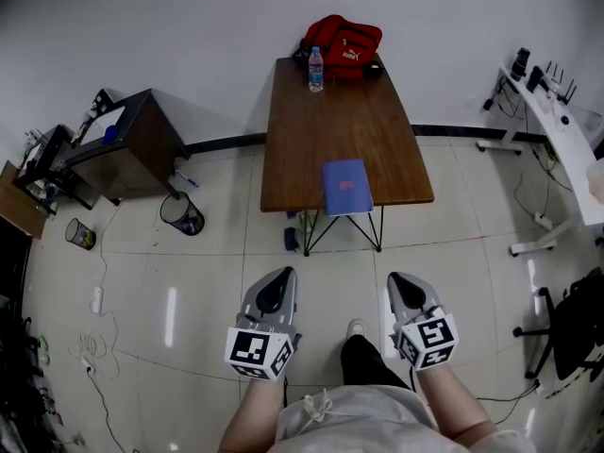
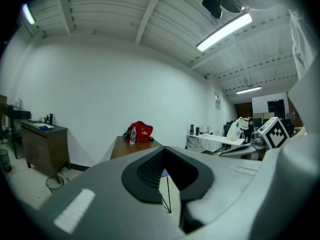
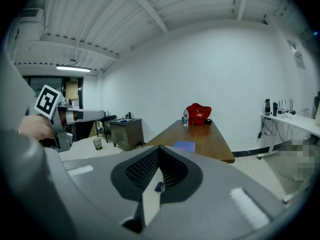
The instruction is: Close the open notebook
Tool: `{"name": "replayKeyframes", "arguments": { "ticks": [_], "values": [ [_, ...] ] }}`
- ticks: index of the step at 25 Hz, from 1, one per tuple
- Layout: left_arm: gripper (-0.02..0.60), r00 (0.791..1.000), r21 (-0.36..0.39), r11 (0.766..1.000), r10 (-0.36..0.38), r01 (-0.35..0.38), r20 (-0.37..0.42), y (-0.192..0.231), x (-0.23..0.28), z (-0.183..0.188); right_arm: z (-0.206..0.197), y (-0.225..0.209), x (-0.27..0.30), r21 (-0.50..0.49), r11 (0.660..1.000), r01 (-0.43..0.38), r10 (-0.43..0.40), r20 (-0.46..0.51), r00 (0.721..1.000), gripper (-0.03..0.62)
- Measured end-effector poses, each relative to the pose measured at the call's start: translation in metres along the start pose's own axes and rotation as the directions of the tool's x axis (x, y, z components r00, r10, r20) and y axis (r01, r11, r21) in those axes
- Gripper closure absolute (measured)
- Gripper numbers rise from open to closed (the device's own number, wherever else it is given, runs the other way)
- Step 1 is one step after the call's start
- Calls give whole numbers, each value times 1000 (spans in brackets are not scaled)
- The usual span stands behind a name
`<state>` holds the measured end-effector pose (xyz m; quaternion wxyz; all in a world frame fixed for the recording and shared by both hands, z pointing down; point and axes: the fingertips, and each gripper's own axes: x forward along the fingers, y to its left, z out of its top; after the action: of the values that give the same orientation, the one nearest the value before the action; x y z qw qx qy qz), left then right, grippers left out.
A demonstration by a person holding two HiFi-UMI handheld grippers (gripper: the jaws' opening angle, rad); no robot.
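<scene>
Wooden table on tiled floor, well ahead of both pairs of jaws.
The brown table (image 1: 330,121) stands on thin dark legs on the pale tiled floor (image 1: 189,291). A closed blue notebook (image 1: 346,186) lies flat at the edge nearest the jaws. At the end farthest from them, a water bottle (image 1: 315,69) stands upright just beside a red bag (image 1: 342,41).

Bright, even light falls from long white ceiling tube lamps (image 2: 225,31). Pale streaks of glare lie on the glossy light-tiled floor (image 1: 172,314). Both gripper views bulge fisheye-wise, corners black.
</scene>
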<state>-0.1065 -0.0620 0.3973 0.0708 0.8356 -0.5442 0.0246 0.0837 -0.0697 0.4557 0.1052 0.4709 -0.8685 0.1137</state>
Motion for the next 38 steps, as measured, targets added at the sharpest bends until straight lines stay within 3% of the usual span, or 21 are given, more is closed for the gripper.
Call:
{"name": "replayKeyframes", "arguments": {
  "ticks": [9,17,24,32,38],
  "values": [
    [575,999,16,999,-35,35,37,-29,-146,-6,-13,114,-95,-19,1000,12,-11,58,998,588],
    [575,995,-3,996,-90,90,47,-63,-224,-18,-27,166,-161,-30,999,13,-12,54,998,588],
    [575,990,-7,992,-123,124,67,-94,-233,-13,-27,169,-182,-55,998,-18,21,48,999,588],
    [575,992,-17,995,-93,95,89,-124,-216,1,-19,147,-199,-63,996,-57,60,56,997,588],
    [575,991,-4,995,-96,97,96,-142,-203,7,-11,127,-211,-82,996,-39,46,85,995,588]
  ]
}}
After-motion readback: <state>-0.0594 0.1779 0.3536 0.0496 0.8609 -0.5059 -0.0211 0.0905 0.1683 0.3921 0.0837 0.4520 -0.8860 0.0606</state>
